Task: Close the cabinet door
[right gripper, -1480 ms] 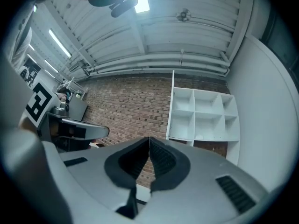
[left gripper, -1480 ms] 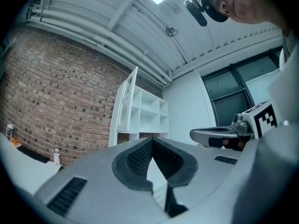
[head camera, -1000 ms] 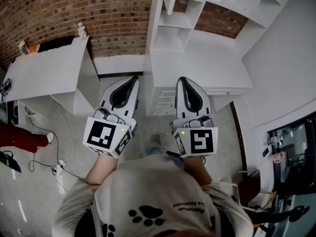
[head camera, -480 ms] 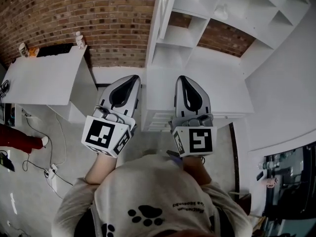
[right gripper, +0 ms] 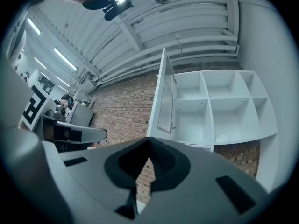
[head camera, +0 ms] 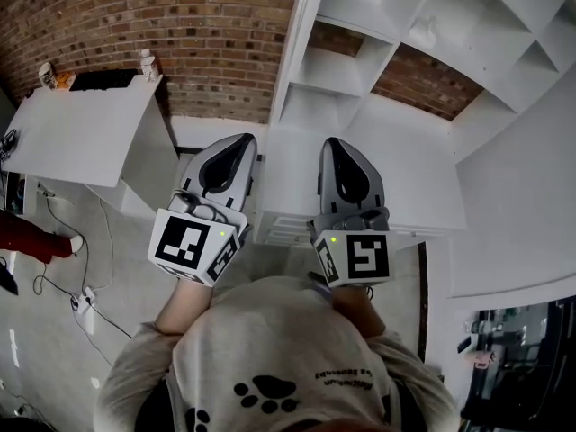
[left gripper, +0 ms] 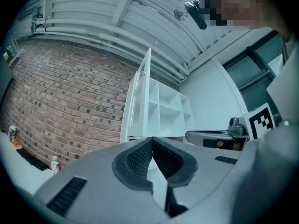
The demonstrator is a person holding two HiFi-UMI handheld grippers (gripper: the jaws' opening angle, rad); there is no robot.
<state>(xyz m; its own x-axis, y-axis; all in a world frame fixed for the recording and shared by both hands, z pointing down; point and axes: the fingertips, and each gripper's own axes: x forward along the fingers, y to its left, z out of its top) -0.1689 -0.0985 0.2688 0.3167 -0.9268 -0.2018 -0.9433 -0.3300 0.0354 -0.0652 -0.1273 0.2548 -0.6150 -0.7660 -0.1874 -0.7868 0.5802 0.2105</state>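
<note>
A big brick wall [head camera: 180, 34] stood at the far side of the room. A tall white cabinet [head camera: 423, 34] with open shelves stood against it, on the right. A white desk [head camera: 81, 138] sat well off to the left.

The cabinet door [right gripper: 166, 97] was wide open. It stuck out from the left edge of the cabinet, toward the person. It stood tall, with its long side going up and down, and only its thin edge showed.

The left gripper [head camera: 241, 142] and the right gripper [head camera: 333, 144] were side by side, pointing at the cabinet. The door was ahead of them and higher up, about in between the two, not touching either. The left one's jaws were clenched with nothing in them. The right one's jaws were clenched and empty too.

The door probably had to swing to the right to close, so the left gripper looked better placed to push it.
</note>
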